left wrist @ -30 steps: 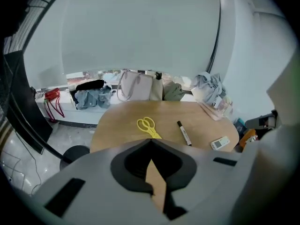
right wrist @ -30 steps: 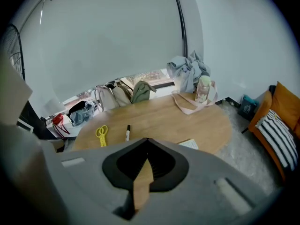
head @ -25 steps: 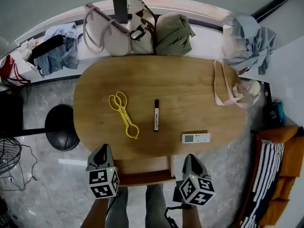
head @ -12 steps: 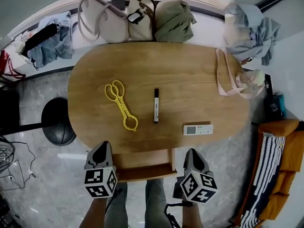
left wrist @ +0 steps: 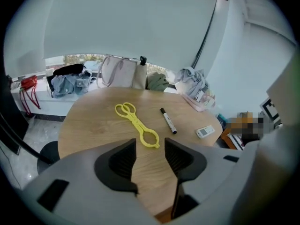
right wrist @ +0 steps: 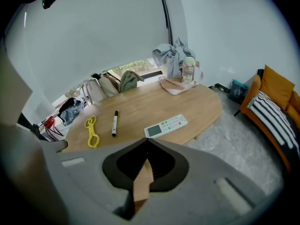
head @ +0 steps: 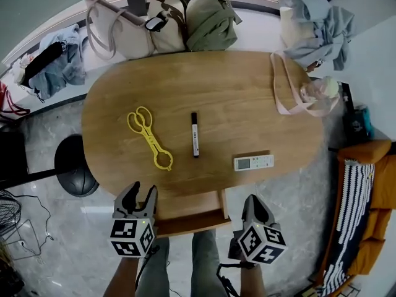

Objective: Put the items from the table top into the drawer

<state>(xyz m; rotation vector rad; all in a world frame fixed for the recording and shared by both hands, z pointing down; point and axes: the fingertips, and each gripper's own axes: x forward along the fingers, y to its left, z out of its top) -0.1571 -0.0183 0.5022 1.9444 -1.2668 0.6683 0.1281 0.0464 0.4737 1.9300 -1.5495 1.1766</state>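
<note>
Nothing's lifted yet, I'd say: tongs (head: 148, 138), marker (head: 194, 135) and remote (head: 253, 162) lie on the oval surface (head: 241, 104), the drawer (head: 185, 216) juts out at its 6 o'clock, and with the left gripper (head: 140, 192) jaws just spread wider and empty and the right gripper (head: 255, 198) jaws pressed together, a reach for the tongs comes next, while bags (head: 154, 26) crowd beyond 12 o'clock.

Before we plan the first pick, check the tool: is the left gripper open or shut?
Open. The left gripper has jaws that have just been opening; they stand apart with nothing between them.
</note>
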